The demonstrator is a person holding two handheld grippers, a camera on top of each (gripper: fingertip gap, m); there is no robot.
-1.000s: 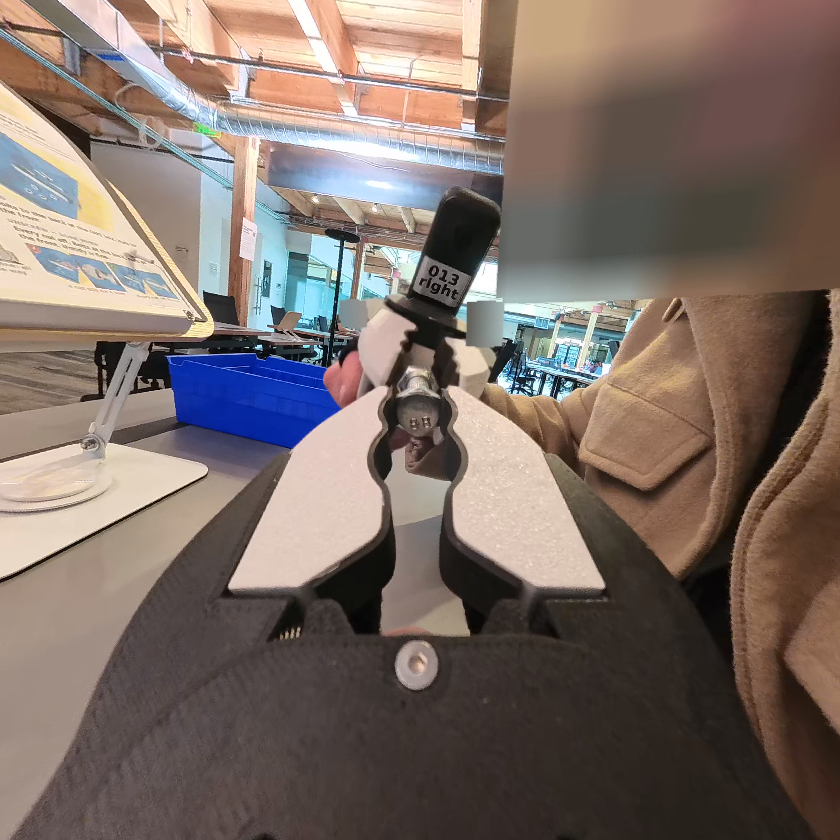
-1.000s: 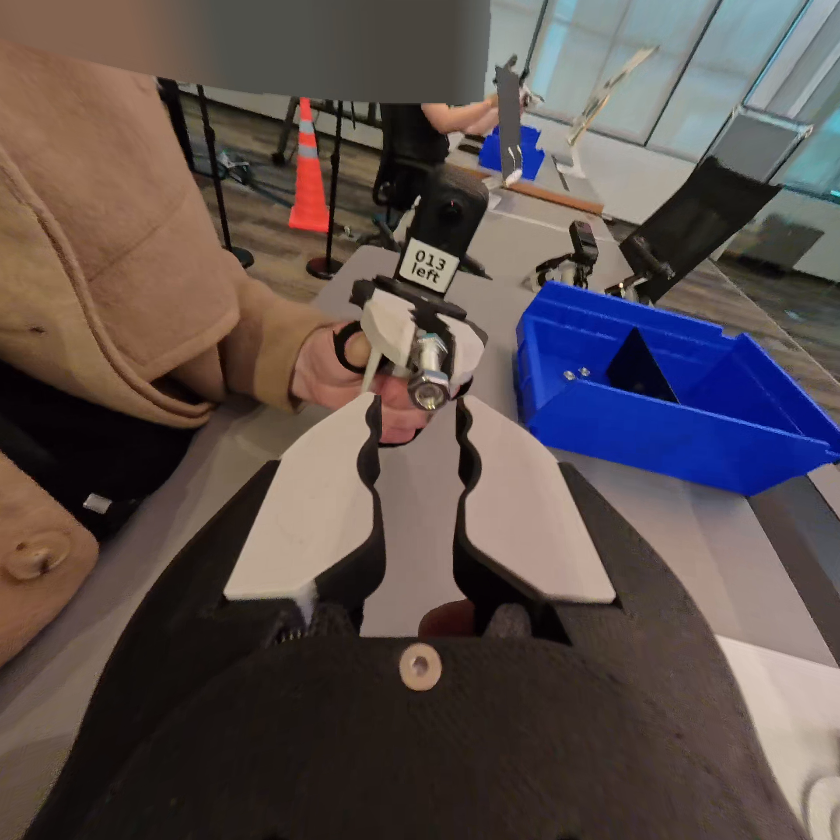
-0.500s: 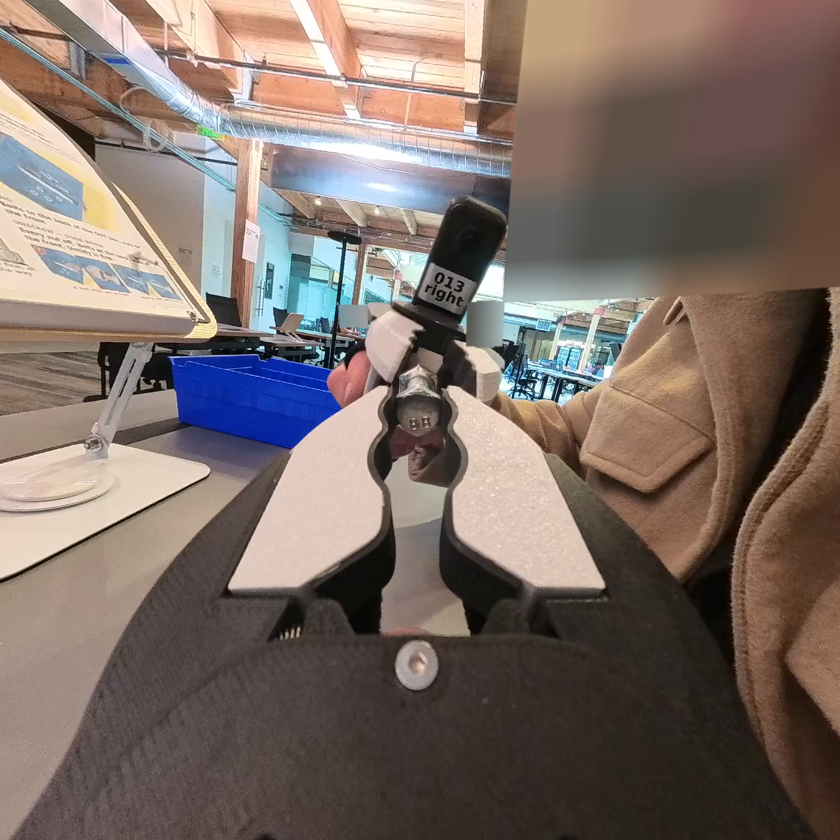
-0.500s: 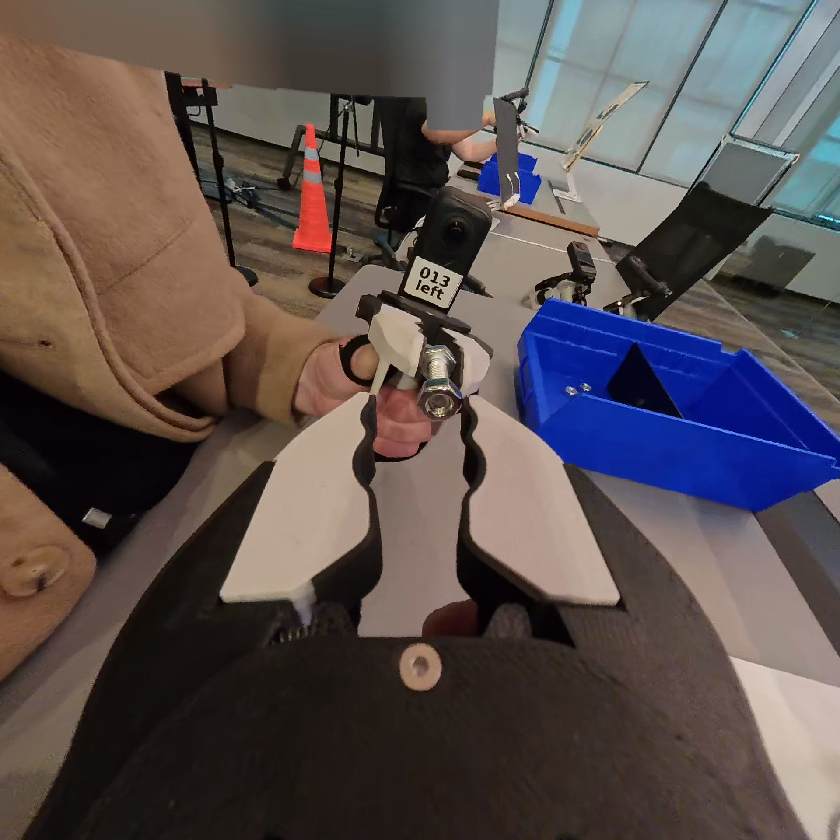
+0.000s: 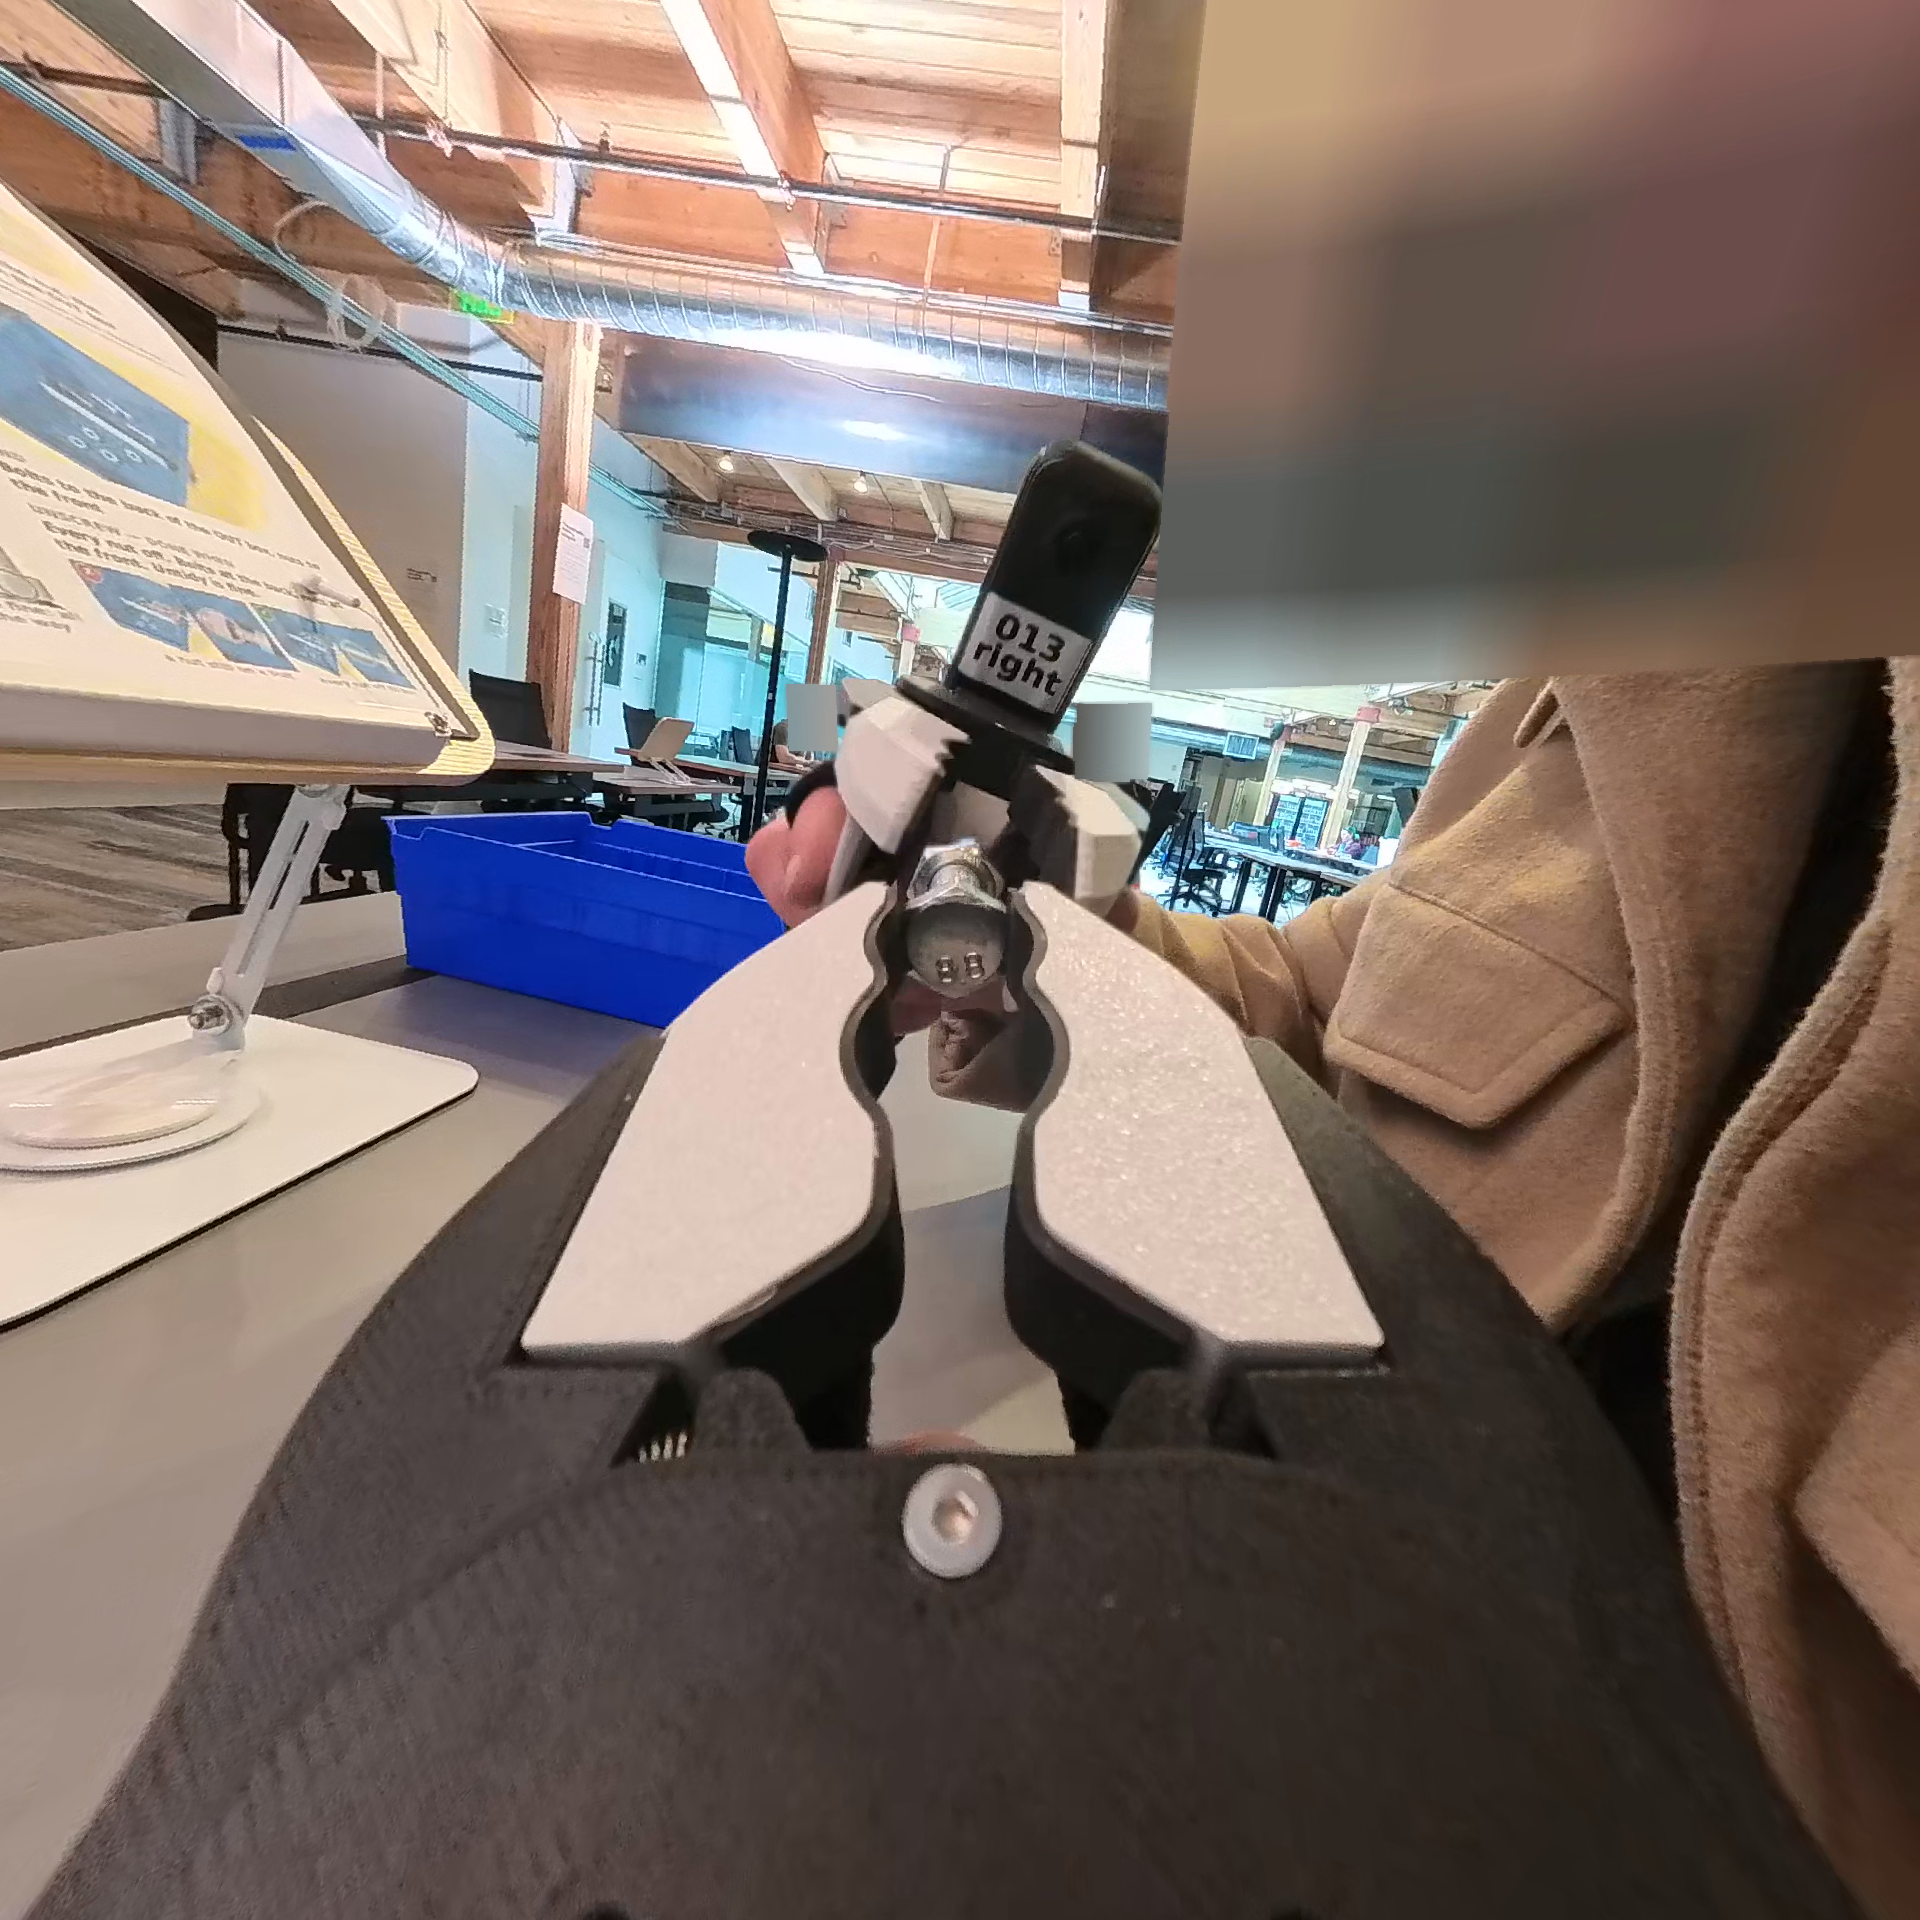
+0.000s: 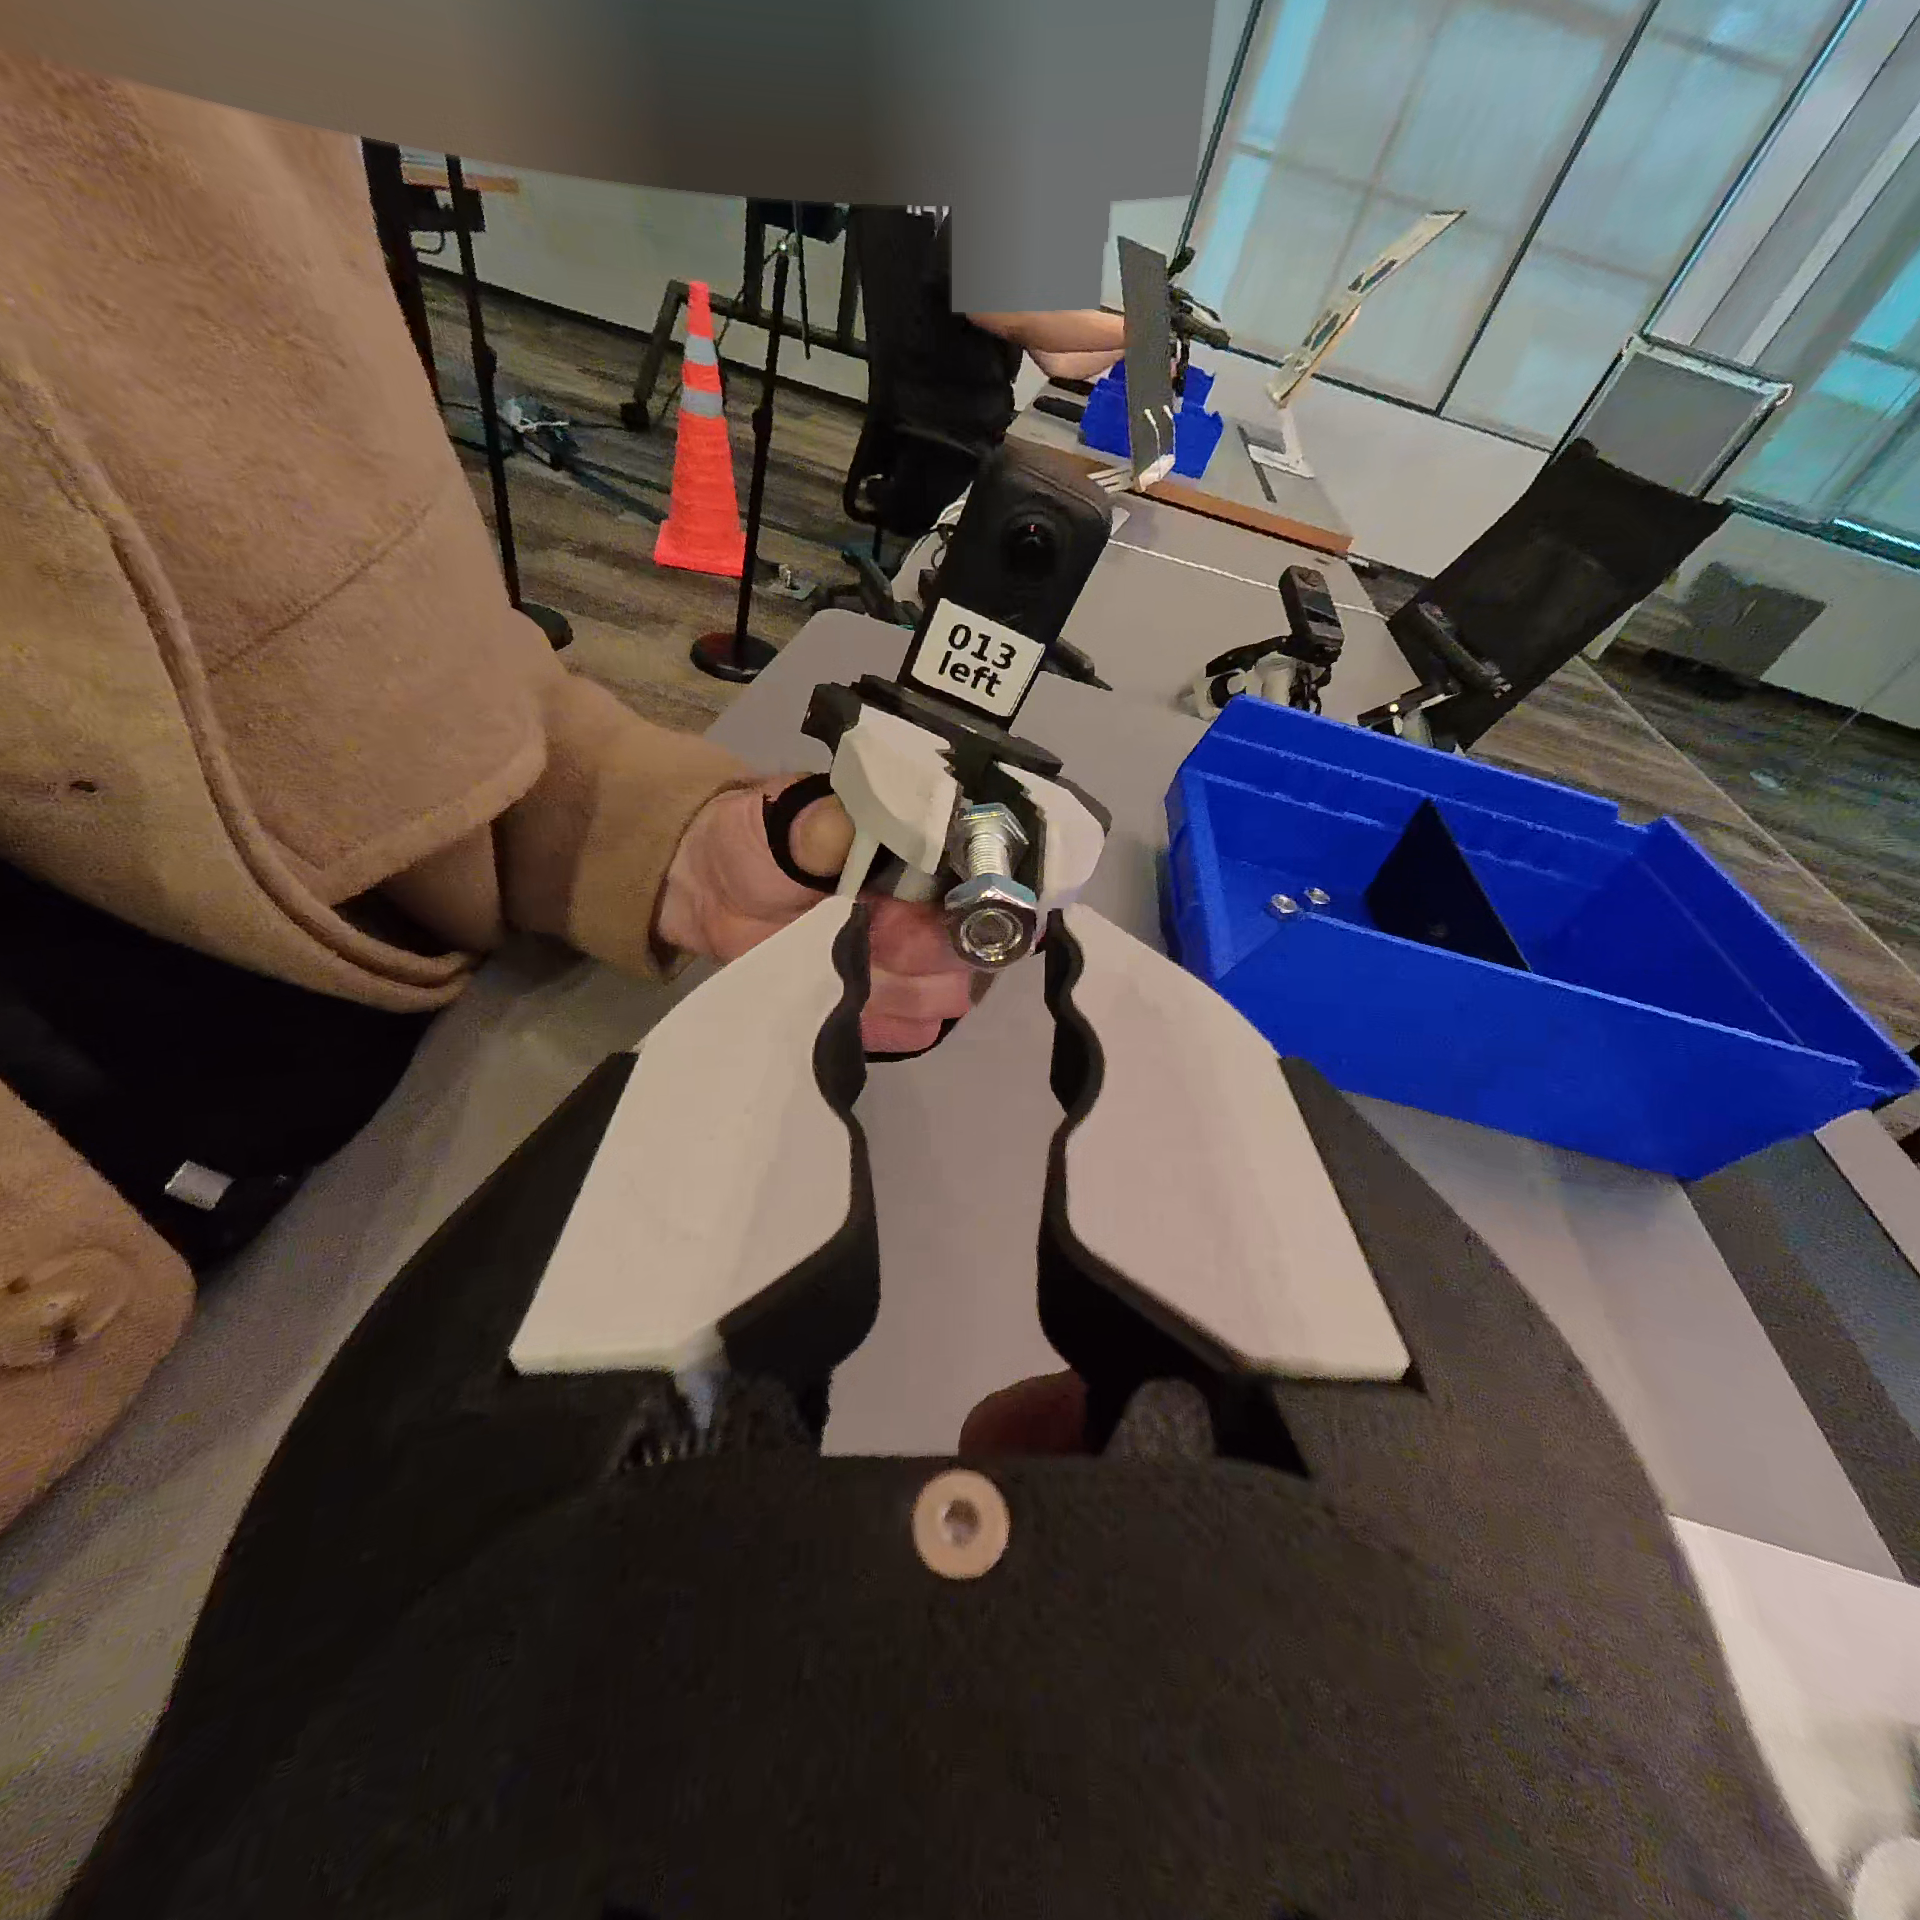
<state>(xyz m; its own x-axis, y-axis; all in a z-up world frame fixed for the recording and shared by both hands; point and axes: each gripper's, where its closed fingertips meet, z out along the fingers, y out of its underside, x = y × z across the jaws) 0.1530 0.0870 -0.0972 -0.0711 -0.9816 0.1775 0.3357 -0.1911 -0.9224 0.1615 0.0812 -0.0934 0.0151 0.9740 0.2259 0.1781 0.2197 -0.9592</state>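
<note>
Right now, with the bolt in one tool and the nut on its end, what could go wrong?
1. The nut sits at the end of the bolt, in the air above the table; with the right tool open around it, it could come off, fall and roll away.
2. The left tool grips only the bolt's head, so a sideways push might tilt it.

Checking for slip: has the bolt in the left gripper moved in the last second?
No; in the left wrist view the bolt keeps its place against the blue bin.
</note>
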